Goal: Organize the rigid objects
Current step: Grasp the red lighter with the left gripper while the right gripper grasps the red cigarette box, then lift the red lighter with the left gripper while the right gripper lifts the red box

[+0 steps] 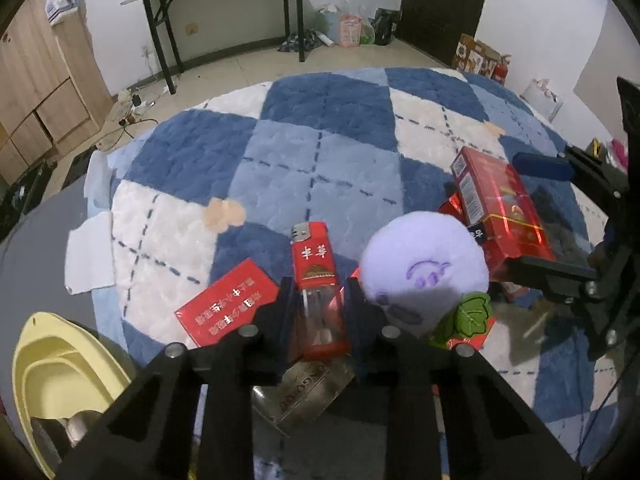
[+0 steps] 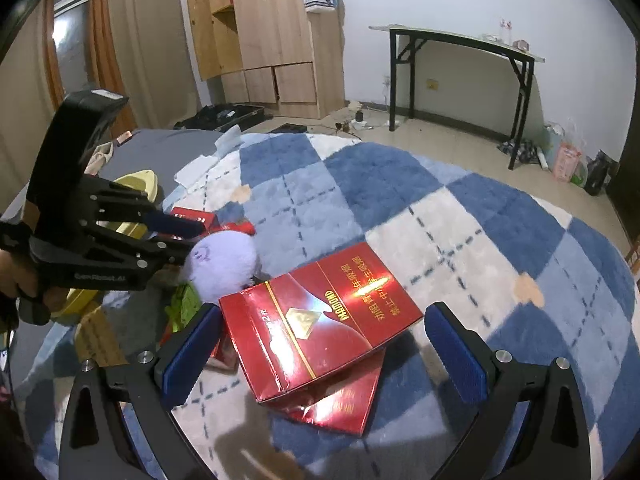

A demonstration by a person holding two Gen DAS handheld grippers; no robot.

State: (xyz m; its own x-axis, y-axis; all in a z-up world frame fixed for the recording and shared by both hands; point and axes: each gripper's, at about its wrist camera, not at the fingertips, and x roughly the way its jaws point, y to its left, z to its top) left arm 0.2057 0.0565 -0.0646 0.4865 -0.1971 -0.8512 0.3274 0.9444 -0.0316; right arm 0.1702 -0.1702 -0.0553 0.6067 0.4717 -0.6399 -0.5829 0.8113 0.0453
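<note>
My left gripper (image 1: 316, 292) is clamped tight on a red lighter (image 1: 316, 280), one finger pressed against each long side of its clear lower body; the red label and metal cap stick out past the fingertips. The lighter sits over a blue-and-white checked rug (image 1: 320, 152), with a flat red packet (image 1: 228, 304) lying just to its left and a round lilac plush toy (image 1: 424, 264) just to its right, close to my right-hand finger. A silvery tin (image 1: 308, 392) lies under the gripper's body, and a pale yellow tray (image 1: 52, 384) sits at the rug's near left edge.

My right gripper (image 2: 320, 352) stands wide open, its blue pads (image 2: 456, 352) either side of a red cigarette pack (image 2: 316, 320) without touching it. That pack lies tilted on top of a second, flatter red pack (image 2: 344, 404) on the rug. From this side I see the left gripper (image 2: 176, 228) beyond the plush toy (image 2: 224, 264), with a hand (image 2: 24, 280) on its handle. A green leaf-shaped piece (image 2: 184, 304) lies beside the toy.
</note>
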